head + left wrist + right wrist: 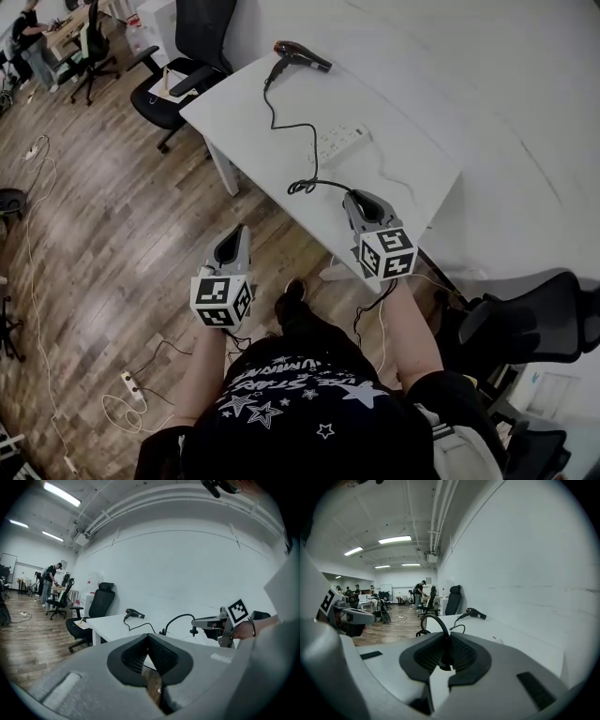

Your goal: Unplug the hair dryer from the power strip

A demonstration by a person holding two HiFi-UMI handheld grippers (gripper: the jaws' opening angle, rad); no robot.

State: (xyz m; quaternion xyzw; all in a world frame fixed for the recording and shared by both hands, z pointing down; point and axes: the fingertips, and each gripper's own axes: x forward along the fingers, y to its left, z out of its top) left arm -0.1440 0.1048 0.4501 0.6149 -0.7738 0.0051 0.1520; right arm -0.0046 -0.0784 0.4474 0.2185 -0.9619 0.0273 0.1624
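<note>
Lower left of frame: wood floor point(112, 216), w/ a floor socket strip point(132, 386) and loose leads. Upper left: black office chair point(178, 66), just beside the far corner of the white surface point(244, 131).

L claw point(234, 239): lower-left of ctr, held over the floor, off the near edge of the surface. Tips pressed together, nothing between them.

Hair dryer point(300, 54): black, lying on its side at the far end of the surface, top ctr of frame. Its cord point(272, 117) runs down-frame along the surface, loops at the near edge, then turns right-frame.

Power strip point(339, 142): white, flat on the surface, ctr-right, just right of the cord. No plug can be made out in its sockets. Well apart from the dryer.

R claw point(356, 202): right of ctr, over the near edge of the surface, below the power strip and clear of it. Pinching the cord at its plug end; the cord arches up out of the claw.

Lower right: a second black chair point(525, 319), beside the person's R arm.
</note>
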